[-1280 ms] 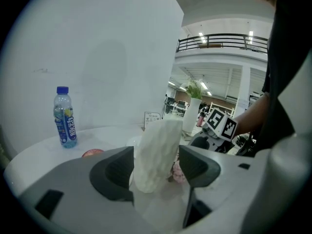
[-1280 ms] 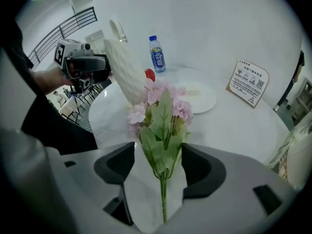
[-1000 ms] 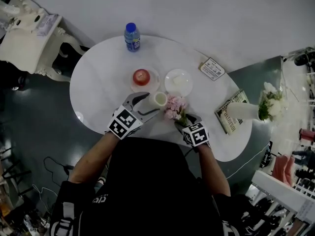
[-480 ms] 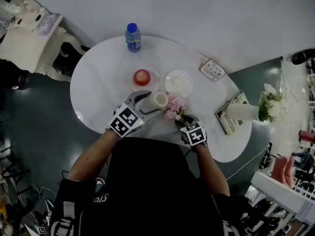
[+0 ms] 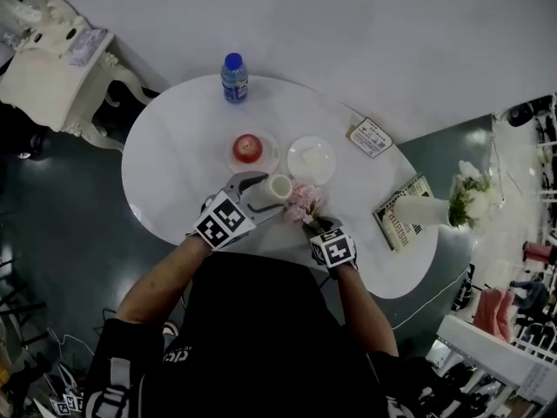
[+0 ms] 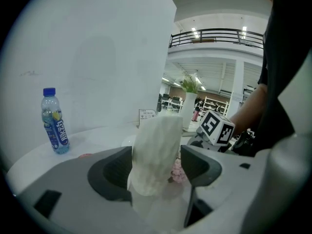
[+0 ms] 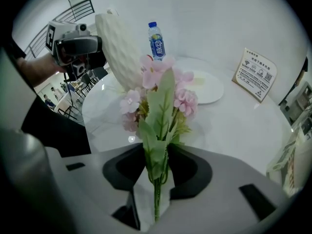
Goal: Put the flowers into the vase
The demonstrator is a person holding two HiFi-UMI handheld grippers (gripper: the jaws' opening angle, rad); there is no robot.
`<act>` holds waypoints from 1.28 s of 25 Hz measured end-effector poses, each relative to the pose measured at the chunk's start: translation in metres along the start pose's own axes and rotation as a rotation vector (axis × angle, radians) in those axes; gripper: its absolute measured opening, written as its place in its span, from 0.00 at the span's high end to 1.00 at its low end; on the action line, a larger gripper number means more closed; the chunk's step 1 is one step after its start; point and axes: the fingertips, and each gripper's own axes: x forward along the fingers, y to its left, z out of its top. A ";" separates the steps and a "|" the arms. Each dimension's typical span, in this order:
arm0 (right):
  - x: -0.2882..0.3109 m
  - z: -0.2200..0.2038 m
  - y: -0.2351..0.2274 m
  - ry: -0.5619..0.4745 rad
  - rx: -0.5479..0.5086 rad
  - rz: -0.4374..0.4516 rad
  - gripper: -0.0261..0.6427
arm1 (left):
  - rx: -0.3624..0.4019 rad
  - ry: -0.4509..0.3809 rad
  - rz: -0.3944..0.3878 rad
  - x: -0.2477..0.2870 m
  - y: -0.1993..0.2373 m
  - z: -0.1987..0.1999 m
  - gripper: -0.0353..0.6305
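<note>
My left gripper [image 5: 261, 186] is shut on a cream ribbed vase [image 5: 279, 185], which it holds tilted, mouth toward the right, above the white round table [image 5: 174, 155]. In the left gripper view the vase [image 6: 155, 155] fills the gap between the dark pads. A bunch of pink flowers [image 5: 303, 202] with green leaves lies just right of the vase mouth. My right gripper [image 5: 315, 225] has just been closing on the green stems, and the pads now press the stems and leaves [image 7: 157, 167]. The blooms [image 7: 163, 91] stand up in front of it, near the vase [image 7: 119, 48].
Farther back on the table are a blue-capped water bottle [image 5: 232, 77], a small plate with a red apple [image 5: 249, 148], an empty white plate [image 5: 311, 158] and a printed card [image 5: 371, 138]. At the right edge lie a magazine [image 5: 396, 220] and a second white vase with white flowers [image 5: 435, 207].
Both grippers stay almost where they were, the vase still in the left one. The right gripper sits tight against the flower stems. The head camera's view has shifted slightly.
</note>
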 end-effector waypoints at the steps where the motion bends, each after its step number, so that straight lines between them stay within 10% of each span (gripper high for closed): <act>1: 0.001 0.000 0.000 -0.003 -0.004 0.001 0.73 | 0.000 0.002 0.001 0.001 0.000 -0.001 0.50; 32: -0.052 0.022 -0.028 -0.155 0.140 -0.016 0.82 | 0.040 -0.005 0.012 0.006 -0.004 -0.002 0.50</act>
